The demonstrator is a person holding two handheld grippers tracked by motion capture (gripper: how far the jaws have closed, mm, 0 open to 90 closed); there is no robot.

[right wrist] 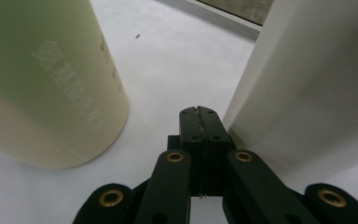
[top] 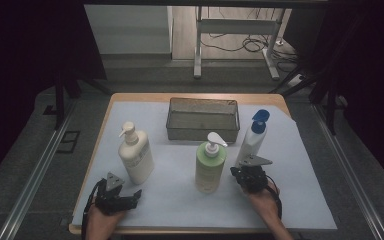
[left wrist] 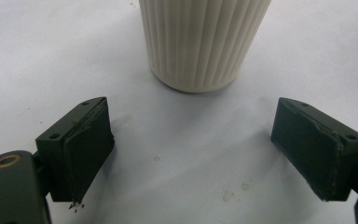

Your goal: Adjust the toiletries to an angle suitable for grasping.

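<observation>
— left tool (top: 130, 196), what's it doing?
— sits by the near left corner of the worktop (top: 300, 200), jaws spread wide with nothing between them. in the left gripper view the ribbed base of the cream pump bottle (left wrist: 204, 42) stands just ahead of the gap, apart from both jaws.
— and the right tool (top: 245, 172)?
— near the front edge, right of centre. in the right gripper view its jaws are pressed together, gripping nothing. the green pump bottle (right wrist: 42, 84) is to one side of it; the white bottle with the blue cap (right wrist: 317, 88) is close against the other side. whether that one touches the tool, i cannot tell.
— count them for me.
— three bottles: cream (top: 135, 155) toward the left edge, green (top: 210, 165) at the middle, blue-capped (top: 254, 137) leaning right of it. one wire mesh basket (top: 203, 131) toward the far edge. two tools, one in each hand (top: 101, 222).
</observation>
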